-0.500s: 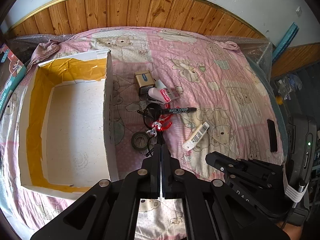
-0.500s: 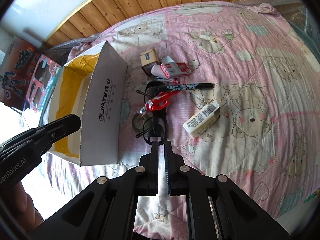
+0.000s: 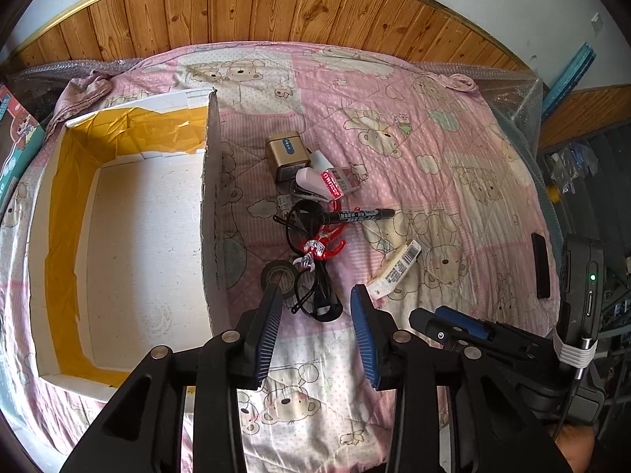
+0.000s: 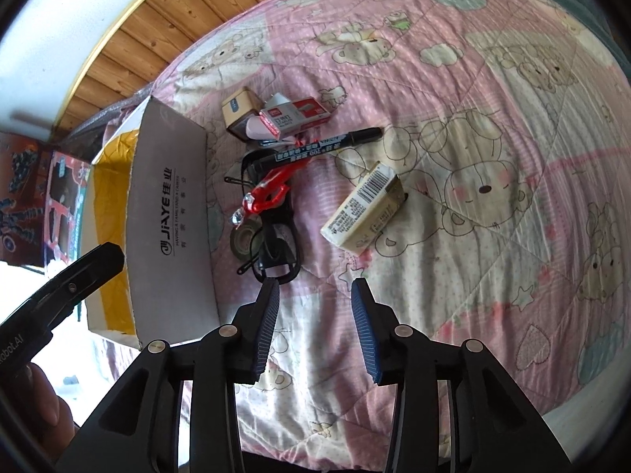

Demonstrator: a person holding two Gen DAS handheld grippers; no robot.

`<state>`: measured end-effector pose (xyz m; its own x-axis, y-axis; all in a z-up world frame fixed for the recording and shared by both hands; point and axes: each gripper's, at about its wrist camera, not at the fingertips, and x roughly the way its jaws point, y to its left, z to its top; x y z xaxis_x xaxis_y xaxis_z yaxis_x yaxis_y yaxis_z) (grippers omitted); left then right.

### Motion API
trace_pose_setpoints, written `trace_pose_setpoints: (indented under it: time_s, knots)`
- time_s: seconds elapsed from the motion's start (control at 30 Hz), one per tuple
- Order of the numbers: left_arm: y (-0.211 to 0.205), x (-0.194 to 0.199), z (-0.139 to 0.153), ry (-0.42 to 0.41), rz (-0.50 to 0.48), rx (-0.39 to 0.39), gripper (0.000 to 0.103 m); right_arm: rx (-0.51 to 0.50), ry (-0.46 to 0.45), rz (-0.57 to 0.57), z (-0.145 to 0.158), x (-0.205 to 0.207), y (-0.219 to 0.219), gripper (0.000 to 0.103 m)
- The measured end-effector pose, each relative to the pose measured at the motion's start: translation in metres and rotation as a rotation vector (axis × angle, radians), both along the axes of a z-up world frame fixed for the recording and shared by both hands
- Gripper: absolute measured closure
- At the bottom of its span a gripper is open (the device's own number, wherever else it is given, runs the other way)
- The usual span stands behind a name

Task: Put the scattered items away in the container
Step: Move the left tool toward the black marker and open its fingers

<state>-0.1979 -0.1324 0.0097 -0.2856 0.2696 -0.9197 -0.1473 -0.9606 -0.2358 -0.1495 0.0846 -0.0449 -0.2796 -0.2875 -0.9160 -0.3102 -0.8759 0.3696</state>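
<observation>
My left gripper and right gripper both hover with jaws apart and empty, just short of the black cable. Beyond it on the bed lie tape, a marker and a carton. The box sits left of them.
</observation>
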Motion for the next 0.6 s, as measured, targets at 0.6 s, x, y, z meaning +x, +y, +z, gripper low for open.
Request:
trace_pose_setpoints:
  time_s: [0.6]
  knots:
    - [0.074, -0.068, -0.045, 0.055, -0.263, -0.073, 0.064, -0.105, -0.098, -0.192, -0.055, -0.040, 0.038, 0.053]
